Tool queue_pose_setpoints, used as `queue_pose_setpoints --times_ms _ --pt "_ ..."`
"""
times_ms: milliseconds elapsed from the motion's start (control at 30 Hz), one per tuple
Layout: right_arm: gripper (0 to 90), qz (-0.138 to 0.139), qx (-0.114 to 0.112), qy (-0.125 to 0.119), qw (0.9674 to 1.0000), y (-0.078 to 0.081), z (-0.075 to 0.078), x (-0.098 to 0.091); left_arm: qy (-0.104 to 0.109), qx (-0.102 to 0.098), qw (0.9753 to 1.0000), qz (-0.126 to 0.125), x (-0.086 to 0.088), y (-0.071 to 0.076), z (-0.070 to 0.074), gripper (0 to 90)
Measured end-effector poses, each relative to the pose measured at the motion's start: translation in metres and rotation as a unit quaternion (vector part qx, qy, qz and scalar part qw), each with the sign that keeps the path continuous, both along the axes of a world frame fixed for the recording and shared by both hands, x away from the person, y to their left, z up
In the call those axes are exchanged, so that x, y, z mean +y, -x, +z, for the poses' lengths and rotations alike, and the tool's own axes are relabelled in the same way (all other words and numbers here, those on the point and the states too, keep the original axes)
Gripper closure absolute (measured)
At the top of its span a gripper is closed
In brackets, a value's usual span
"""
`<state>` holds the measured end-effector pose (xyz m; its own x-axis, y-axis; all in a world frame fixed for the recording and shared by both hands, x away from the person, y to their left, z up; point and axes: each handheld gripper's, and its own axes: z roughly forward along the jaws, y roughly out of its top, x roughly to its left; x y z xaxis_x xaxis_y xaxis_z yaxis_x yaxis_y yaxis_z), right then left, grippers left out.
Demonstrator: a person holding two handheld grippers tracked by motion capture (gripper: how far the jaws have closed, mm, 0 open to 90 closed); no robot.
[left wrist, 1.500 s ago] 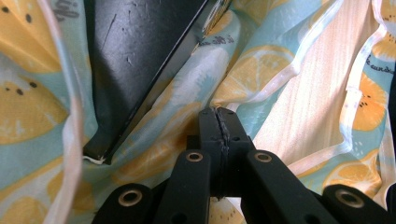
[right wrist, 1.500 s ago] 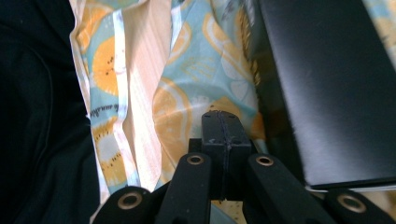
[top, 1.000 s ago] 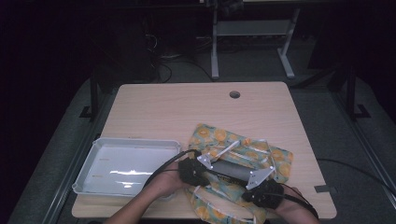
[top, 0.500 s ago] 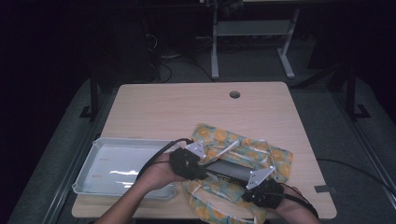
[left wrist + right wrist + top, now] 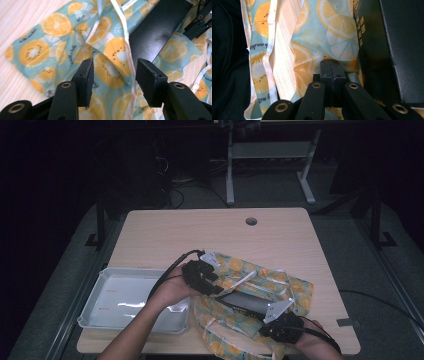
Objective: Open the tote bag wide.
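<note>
Fruit-print cloth [image 5: 280,285] half wrapped round the black box [image 5: 247,303] (far corner loose); your left gripper [image 5: 113,75] just opened off it, right gripper [image 5: 331,72] pinches its edge.

Thin printed teal-and-orange citrus cloth [image 5: 50,50], matt, creased; flat black box [image 5: 155,32], smooth satin finish; pale wood-grain tabletop [image 5: 200,235], matt; shallow white plastic tray [image 5: 95,305], glossy.

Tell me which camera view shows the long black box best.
The high view: there the whole black box lies on the fruit-print cloth, both ends visible. The left gripper view gives one flat face above the open left claw. The right gripper view gives a close side with gold lettering.
</note>
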<state>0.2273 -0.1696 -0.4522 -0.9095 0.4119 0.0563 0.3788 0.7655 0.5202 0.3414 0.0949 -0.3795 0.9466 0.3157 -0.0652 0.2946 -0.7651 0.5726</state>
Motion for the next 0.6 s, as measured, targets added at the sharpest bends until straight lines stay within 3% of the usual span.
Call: queue_pose_setpoints --times_ms 100,267,500,600 --pt "89.5 0.000 0.000 0.000 1.0000 0.000 0.000 0.000 -0.002 0.000 0.9999 -0.013 -0.008 0.005 -0.003 48.4" --pt "89.5 0.001 0.000 0.001 1.0000 0.000 0.000 0.000 -0.030 -0.015 0.9992 -0.021 -0.015 0.008 -0.010 52.6" --pt "89.5 0.001 0.001 0.001 1.0000 -0.001 0.000 0.000 -0.032 -0.015 0.9989 -0.029 -0.017 0.009 -0.011 87.5" --pt "89.5 0.000 0.002 0.000 1.0000 0.000 0.000 0.000 -0.032 -0.016 0.9990 -0.028 -0.017 0.009 -0.010 89.7"
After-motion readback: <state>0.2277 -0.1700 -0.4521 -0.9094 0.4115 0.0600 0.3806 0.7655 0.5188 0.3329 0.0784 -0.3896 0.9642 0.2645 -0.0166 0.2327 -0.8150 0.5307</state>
